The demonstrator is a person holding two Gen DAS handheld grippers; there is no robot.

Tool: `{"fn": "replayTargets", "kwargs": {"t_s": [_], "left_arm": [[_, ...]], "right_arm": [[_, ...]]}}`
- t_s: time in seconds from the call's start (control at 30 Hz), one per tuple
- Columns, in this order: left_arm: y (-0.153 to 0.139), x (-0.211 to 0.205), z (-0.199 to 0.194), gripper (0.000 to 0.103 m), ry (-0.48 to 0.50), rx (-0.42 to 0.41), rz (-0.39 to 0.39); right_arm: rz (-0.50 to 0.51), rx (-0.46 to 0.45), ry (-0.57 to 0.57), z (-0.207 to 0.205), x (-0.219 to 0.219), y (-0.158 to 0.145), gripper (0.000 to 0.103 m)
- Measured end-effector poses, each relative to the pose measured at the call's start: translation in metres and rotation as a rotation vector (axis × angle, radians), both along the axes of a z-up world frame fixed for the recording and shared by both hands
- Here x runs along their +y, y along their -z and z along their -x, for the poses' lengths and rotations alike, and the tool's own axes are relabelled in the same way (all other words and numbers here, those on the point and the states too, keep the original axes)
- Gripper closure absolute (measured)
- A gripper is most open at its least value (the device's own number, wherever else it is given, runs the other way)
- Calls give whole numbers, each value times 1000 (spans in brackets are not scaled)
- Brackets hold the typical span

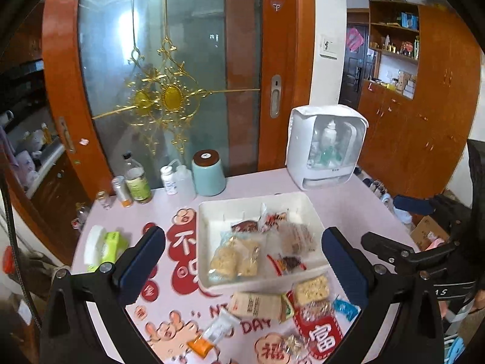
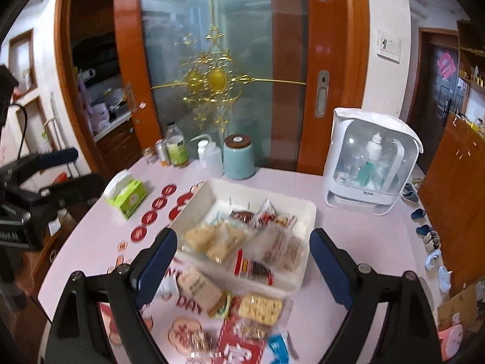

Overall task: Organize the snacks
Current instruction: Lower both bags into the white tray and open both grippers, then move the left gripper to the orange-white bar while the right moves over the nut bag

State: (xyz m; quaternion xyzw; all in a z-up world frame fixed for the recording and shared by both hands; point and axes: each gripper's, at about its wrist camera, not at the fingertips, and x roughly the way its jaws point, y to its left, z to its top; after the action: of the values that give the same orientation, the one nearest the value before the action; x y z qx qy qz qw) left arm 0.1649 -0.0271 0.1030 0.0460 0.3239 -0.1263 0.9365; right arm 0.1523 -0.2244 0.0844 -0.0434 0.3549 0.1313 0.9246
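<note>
A white tray (image 1: 212, 209) (image 2: 306, 212) sits mid-table and holds several wrapped snacks, among them pale rice cakes (image 1: 235, 256) (image 2: 212, 238) and a clear pack of brown cookies (image 2: 282, 247). More snacks lie loose in front of it: a beige carton (image 1: 256, 303) (image 2: 201, 291), a yellow cracker pack (image 1: 312, 288) (image 2: 259, 303), a blue-wrapped candy (image 1: 345, 306) (image 2: 279, 348) and an orange-white packet (image 1: 212, 333). My left gripper (image 1: 242, 257) is open and empty above the tray's near edge. My right gripper (image 2: 242, 257) is open and empty too, above the tray and loose snacks.
A white cabinet with bottles (image 1: 326, 145) (image 2: 369, 160) stands at the back right. A teal jar (image 1: 209, 173) (image 2: 239, 157), bottles (image 1: 138, 179) and a green tissue box (image 1: 106, 245) (image 2: 127, 194) line the back and left. The other gripper (image 1: 394, 251) shows at right.
</note>
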Motion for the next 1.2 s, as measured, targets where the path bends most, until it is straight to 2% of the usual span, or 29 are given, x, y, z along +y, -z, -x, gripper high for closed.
{"fn": "replayTargets", "kwargs": {"t_s": [0.1, 0.2, 0.4, 0.53, 0.63, 0.8, 1.0, 1.1, 1.2], "left_arm": [[-6, 1, 31, 0, -16, -7, -19], [-10, 5, 53, 0, -11, 16, -4], [-14, 17, 85, 0, -37, 39, -62], [-18, 26, 94, 0, -43, 37, -113], [-22, 31, 93, 0, -43, 13, -185], [-17, 36, 76, 0, 27, 0, -266], [26, 47, 38, 0, 155, 84, -269], [60, 54, 17, 0, 210, 154, -246], [102, 56, 0, 0, 261, 215, -262]], "right_arm": [[-15, 20, -30, 24, -3, -1, 13], [-48, 38, -57, 43, -8, 0, 13], [-14, 15, -65, 74, -5, 6, 13], [-6, 6, -72, 84, 0, 7, 13], [18, 1, -67, 87, 5, 9, 13], [50, 22, -57, 80, 20, 17, 13], [55, 113, 11, 60, 39, 46, 13], [73, 153, 52, 55, 50, 69, 13], [75, 221, 102, 50, 57, 98, 13]]}}
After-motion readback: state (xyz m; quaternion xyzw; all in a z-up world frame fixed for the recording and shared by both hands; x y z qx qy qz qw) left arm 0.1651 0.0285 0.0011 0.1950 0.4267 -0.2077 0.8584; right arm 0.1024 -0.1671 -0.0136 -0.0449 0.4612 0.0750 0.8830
